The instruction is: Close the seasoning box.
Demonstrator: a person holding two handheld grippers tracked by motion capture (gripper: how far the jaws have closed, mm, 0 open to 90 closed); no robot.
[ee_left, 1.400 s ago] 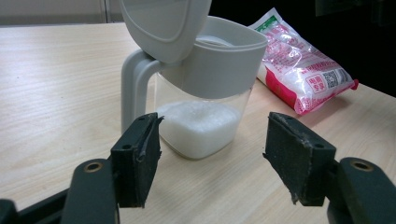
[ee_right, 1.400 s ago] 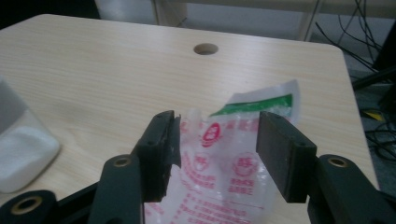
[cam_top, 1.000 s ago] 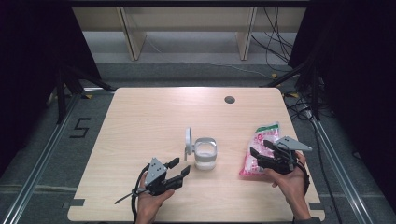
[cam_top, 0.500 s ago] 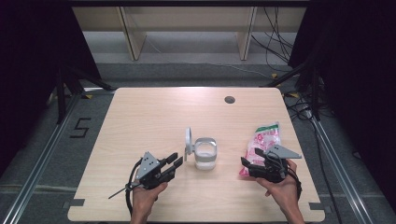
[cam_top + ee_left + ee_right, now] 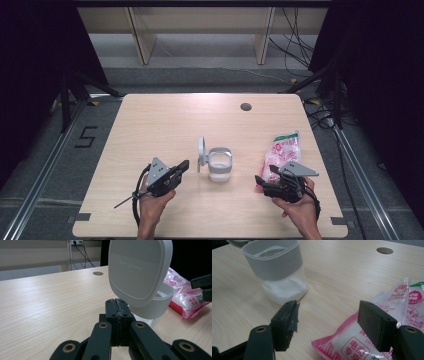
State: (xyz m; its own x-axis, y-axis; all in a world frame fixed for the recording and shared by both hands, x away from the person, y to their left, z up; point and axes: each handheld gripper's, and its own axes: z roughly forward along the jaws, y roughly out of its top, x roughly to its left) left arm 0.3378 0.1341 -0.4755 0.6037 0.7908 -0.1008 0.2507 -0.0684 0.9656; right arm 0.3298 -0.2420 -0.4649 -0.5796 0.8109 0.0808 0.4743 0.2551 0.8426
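While idle: left tool [image 5: 184, 165] jaws pressed together, empty.
Right tool [image 5: 263, 180]: agape, empty, over sugar bag [image 5: 285, 151].
Risk: nudging open-lidded canister [image 5: 219, 164] could spill it.

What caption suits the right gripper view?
Open right tool poised over pink bag, beside the open container of white powder.

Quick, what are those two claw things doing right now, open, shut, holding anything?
Left gripper: jaws have just closed, shut on nothing, short of the white container.
Right gripper: jaws open, empty, by the pink bag.
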